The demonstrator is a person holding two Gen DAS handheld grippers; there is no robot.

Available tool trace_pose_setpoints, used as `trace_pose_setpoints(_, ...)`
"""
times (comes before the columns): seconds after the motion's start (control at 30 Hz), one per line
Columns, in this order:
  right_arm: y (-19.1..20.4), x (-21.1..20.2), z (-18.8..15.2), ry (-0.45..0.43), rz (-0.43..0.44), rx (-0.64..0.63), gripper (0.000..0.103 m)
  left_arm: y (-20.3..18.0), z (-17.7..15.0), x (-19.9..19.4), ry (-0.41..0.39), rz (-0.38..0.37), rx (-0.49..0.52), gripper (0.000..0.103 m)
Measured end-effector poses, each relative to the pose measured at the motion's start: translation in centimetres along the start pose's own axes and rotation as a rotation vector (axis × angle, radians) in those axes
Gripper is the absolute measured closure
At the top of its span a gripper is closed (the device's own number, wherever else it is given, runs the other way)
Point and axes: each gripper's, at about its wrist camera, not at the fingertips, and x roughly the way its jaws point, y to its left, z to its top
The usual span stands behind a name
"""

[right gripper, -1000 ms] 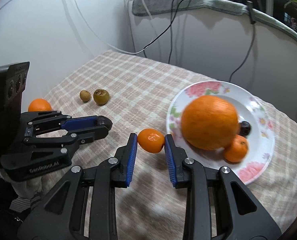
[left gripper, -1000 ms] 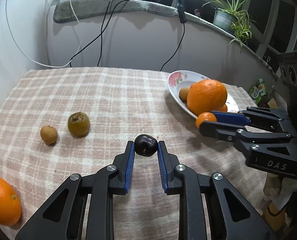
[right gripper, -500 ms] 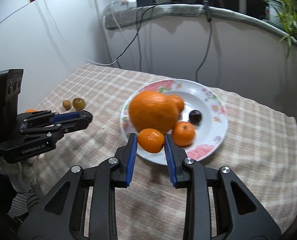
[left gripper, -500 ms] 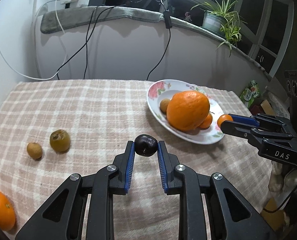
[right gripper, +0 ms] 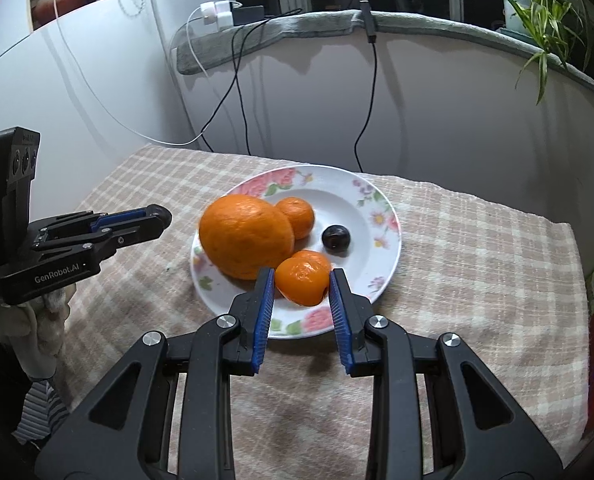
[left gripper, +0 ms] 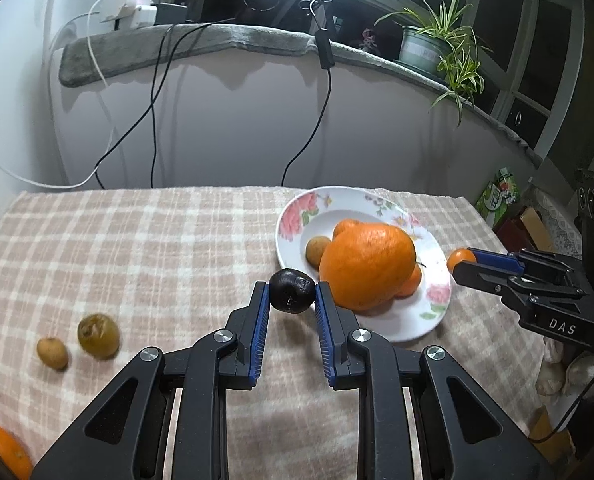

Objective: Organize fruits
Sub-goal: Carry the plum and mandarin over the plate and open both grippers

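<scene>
Dark plum (left gripper: pixel 291 291) clamped crosswise in left gripper (left gripper: pixel 291 300); right gripper (right gripper: pixel 301 286) clamps tangerine (right gripper: pixel 301 281).

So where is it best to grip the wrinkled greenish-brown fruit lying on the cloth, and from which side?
Take the wrinkled fruit across its widest middle, coming down from above. It is roundish and rests free on the checked cloth. Set the fingers along the front-back line, because the small brown fruit lies close on its left.

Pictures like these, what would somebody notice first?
Probably the big bumpy orange sitting on the flowered plate in the middle of the checked cloth. Next, the two black claws: the right claw pinches a small orange, the left claw a dark plum.
</scene>
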Motion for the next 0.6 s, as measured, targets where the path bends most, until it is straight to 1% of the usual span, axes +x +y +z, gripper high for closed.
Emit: trace_pose_setpoints(0.6, -3.1, 2.3, 1.2, 0.017, -0.016, 0.035, 0.074, 0.8, 3.0, 3.6, 0.014, -0.003, 0.002, 0.082)
